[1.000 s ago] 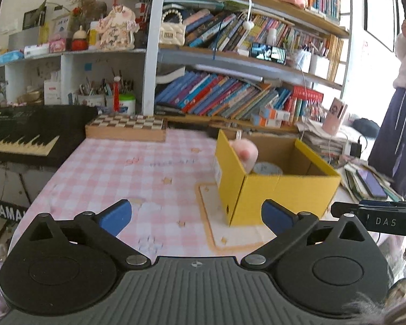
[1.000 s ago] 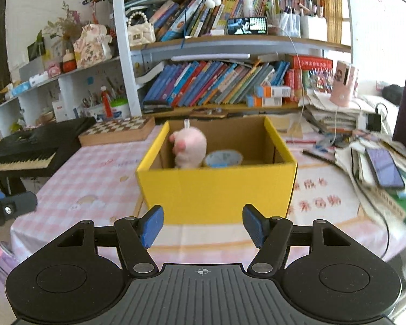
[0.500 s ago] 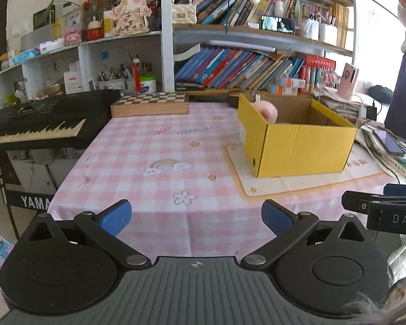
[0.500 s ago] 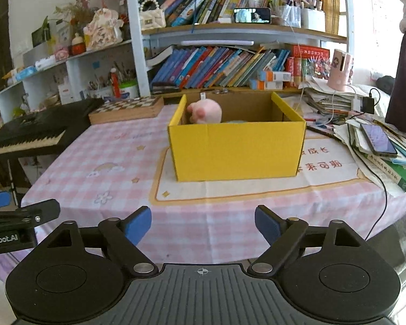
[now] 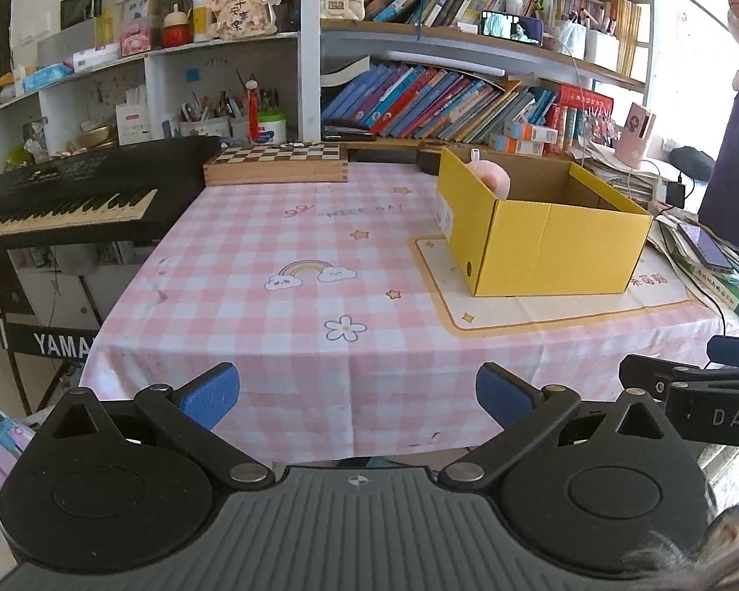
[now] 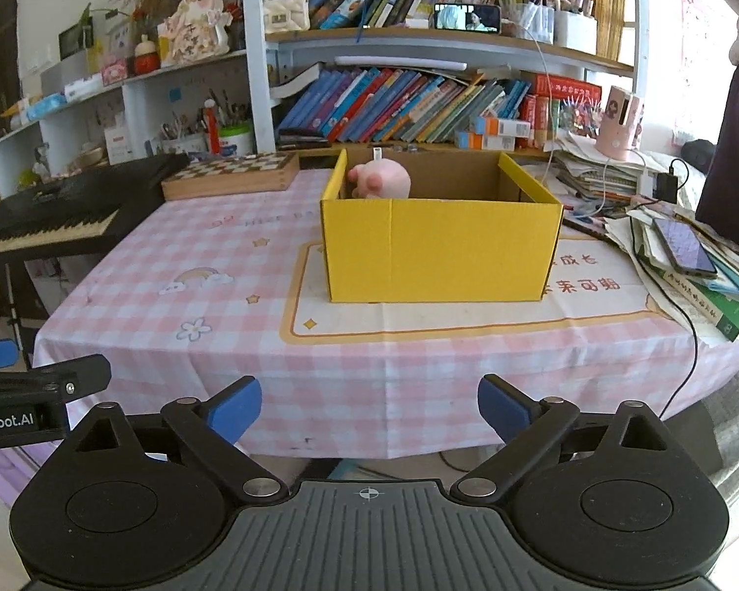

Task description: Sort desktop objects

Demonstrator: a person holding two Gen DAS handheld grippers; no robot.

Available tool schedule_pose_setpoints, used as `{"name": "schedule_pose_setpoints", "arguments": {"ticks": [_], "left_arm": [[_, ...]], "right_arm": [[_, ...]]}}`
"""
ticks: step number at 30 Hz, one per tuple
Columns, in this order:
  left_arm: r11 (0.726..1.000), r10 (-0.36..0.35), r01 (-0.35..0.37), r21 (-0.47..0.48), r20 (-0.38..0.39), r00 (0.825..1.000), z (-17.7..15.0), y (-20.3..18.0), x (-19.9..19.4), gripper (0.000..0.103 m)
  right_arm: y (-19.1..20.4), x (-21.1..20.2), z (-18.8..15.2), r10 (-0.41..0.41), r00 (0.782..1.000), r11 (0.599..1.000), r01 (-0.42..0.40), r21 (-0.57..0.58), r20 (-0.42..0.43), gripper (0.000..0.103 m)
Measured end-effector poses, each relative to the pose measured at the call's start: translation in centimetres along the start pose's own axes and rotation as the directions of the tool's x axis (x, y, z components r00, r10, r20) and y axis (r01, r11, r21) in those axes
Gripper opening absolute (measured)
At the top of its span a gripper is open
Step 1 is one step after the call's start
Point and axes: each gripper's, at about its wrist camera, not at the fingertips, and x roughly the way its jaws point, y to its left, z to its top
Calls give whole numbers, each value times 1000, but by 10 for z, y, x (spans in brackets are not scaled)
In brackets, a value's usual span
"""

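In the yellow box [image 6: 441, 251], pink plush [image 6: 382, 181], right tongs [image 6: 369, 411] opening, empty

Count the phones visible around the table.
2: a lit phone propped on the upper bookshelf, and a dark phone lying on the paper stack right of the yellow box. Clutter may hide others.

so the chessboard box [image 6: 231, 175] sits at the far edge of the pink checked tablecloth [image 5: 271, 295], with a black keyboard [image 5: 74, 192] just left of it. Behind the chessboard there's a shelf of leaning books [image 6: 394, 103]; one shelf higher, a phone [image 6: 466, 17] playing video. Way off right of the chessboard: a messy paper stack with another phone [image 6: 682, 246] on top, and a person in purple trousers [image 5: 734, 162] standing beyond
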Motion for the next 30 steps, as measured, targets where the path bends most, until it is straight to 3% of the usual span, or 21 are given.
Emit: {"name": "schedule_pose_setpoints", "arguments": {"ticks": [30], "left_arm": [[1000,-9,7,-23,-66,998,-4,7,10,103]], "right_arm": [[8,8,-2,12,999,1000,-13,-9,-47,99]]}}
